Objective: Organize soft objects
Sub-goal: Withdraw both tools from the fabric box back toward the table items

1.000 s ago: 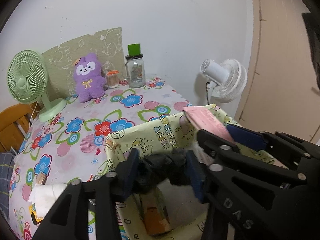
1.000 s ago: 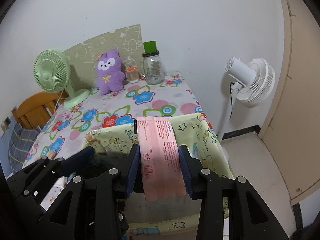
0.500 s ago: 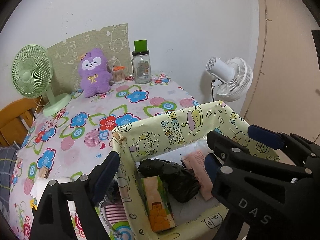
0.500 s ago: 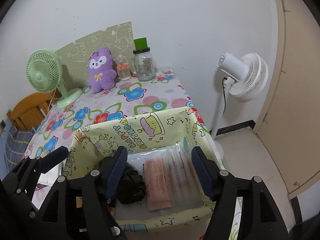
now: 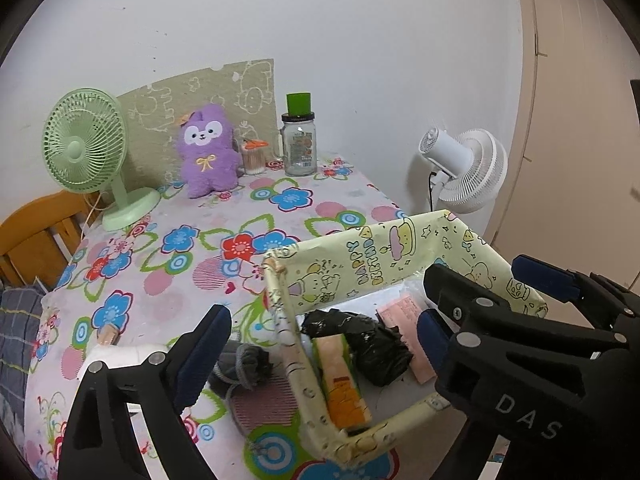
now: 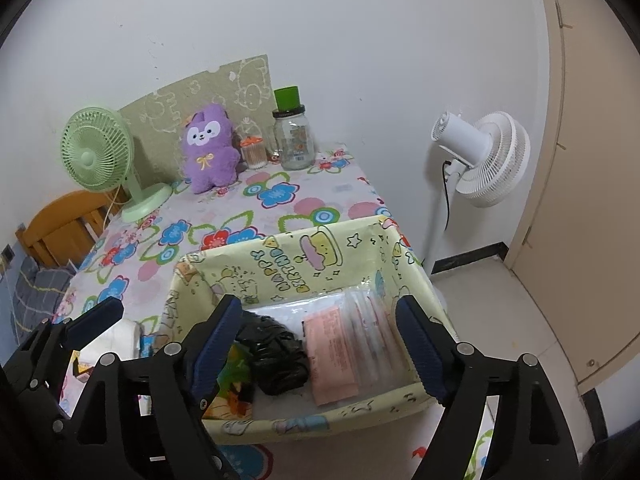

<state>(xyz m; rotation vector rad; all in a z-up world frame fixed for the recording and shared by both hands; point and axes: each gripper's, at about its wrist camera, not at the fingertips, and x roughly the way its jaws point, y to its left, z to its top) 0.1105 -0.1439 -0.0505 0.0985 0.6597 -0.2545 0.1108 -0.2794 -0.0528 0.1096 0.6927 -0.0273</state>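
Inside the yellow cartoon-print fabric box [image 6: 304,276] on the floral bench [image 5: 168,264] lie a crinkled black plastic bundle [image 6: 280,356] and a flat pink packet [image 6: 332,356]. Left hand-held gripper [image 5: 316,344] and right hand-held gripper [image 6: 320,344] both gape, released, holding nothing.

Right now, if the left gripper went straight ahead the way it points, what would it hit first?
Probably the left wall of the yellow cartoon-print fabric box, which runs up between the left gripper's open jaws. The grey knitted bundle lies just left of that line; depth is uncertain.
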